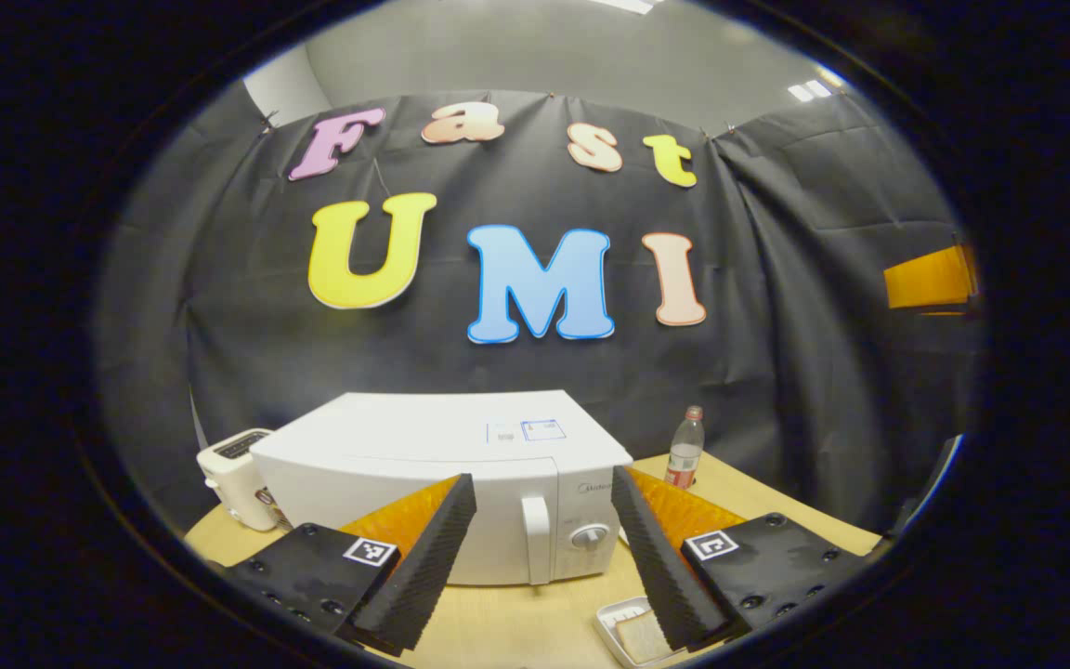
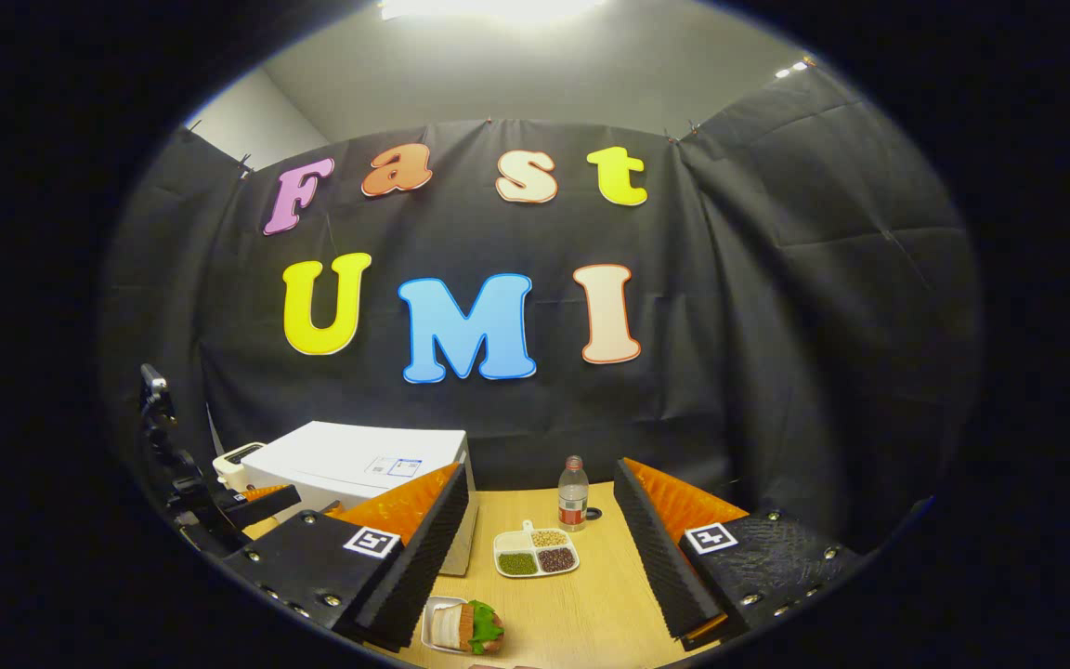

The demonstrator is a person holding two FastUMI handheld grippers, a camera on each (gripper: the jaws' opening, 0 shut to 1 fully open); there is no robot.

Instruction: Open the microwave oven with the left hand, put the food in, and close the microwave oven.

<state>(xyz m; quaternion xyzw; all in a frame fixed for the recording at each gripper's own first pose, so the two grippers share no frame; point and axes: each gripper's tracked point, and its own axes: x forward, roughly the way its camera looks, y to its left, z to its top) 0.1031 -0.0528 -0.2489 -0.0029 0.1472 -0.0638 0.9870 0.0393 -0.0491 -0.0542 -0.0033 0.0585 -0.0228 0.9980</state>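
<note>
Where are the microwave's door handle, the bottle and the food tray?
Door handle [image 1: 535,539], left gripper view, middle of the upright white bar.
Bottle [image 2: 573,497], right gripper view, its labelled body.
Food tray [image 2: 437,624], right gripper view, the bread at its left end.

small brand mark on white box-shaped microwave oven [image 1: 461,474] front too blurred to read, top sticker illegible, bottle label unreadable

Spread gripper [image 2: 542,548] above, apparently, sandwich [image 2: 470,627]
</note>
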